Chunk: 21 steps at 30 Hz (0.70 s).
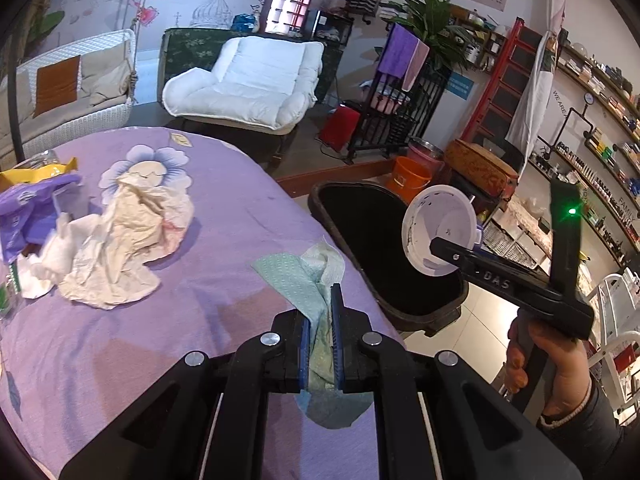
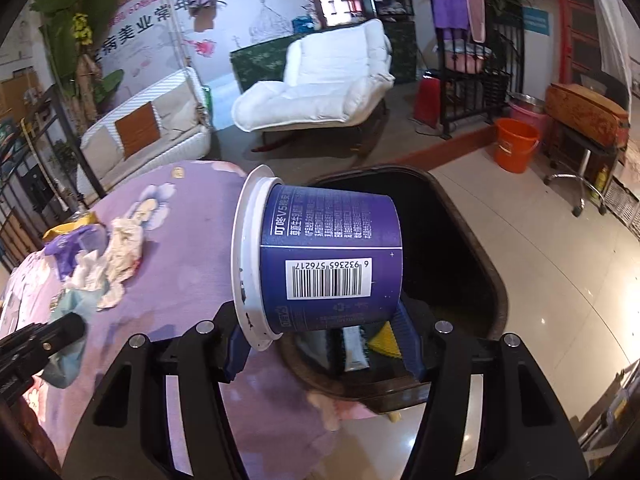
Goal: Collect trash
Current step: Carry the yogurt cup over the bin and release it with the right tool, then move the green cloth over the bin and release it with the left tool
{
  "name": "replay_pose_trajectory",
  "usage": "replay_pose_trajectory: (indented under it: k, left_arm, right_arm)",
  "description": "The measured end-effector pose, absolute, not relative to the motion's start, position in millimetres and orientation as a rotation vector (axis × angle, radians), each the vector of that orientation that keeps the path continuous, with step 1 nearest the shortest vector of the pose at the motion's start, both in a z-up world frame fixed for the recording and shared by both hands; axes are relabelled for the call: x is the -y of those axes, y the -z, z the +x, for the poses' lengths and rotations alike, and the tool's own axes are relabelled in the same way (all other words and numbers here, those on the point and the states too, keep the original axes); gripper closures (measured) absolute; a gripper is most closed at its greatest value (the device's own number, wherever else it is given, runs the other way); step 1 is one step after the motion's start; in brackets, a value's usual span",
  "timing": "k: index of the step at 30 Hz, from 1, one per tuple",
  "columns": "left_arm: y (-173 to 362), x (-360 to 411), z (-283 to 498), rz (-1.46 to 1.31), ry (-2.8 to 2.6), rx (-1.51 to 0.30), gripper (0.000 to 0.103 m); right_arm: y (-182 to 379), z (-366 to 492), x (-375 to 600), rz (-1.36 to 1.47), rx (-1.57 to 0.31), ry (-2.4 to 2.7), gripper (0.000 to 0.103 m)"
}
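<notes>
Nearest, the left gripper (image 1: 320, 336) is clenched on a pale green wipe (image 1: 304, 276) above the purple tablecloth (image 1: 224, 216), while the right gripper (image 2: 320, 344) grasps a purple cup (image 2: 328, 256), tipped sideways over the black bin (image 2: 472, 240). The bin already holds some wrappers. Farther back on the table, crumpled paper (image 1: 132, 232) and a purple wrapper (image 1: 28, 216) remain uncollected.

Bin (image 1: 420, 308) stands on floor just off table's right edge (image 1: 280, 200). Your cup (image 2: 324, 256) hangs sideways over bin, mouth toward table. Your wipe (image 1: 316, 280) sits above table's right edge. Crumpled paper (image 1: 132, 236) and wrappers (image 1: 32, 208) lie at table's left side. Armchair (image 1: 256, 80) stands behind table.
</notes>
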State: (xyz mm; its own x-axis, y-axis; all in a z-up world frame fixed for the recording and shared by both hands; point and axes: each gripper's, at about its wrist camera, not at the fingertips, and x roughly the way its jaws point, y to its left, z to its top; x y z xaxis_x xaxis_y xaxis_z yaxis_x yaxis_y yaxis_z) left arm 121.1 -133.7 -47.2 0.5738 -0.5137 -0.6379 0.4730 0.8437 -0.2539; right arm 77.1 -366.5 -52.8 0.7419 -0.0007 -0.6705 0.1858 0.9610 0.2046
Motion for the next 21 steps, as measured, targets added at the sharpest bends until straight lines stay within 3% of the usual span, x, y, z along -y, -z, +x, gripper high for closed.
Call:
replay_pose_trajectory:
  k: [17,21]
  left_arm:
    - [53.9,175.4,130.8,0.003,0.640,-0.802,0.093]
    - [56.4,181.6,133.6,0.003,0.653,-0.815,0.093]
  right_arm:
    - [120.2,144.9,408.1,0.360,-0.994,0.172,0.043]
    - [122.6,144.3,410.6,0.366,-0.988,0.172,0.033]
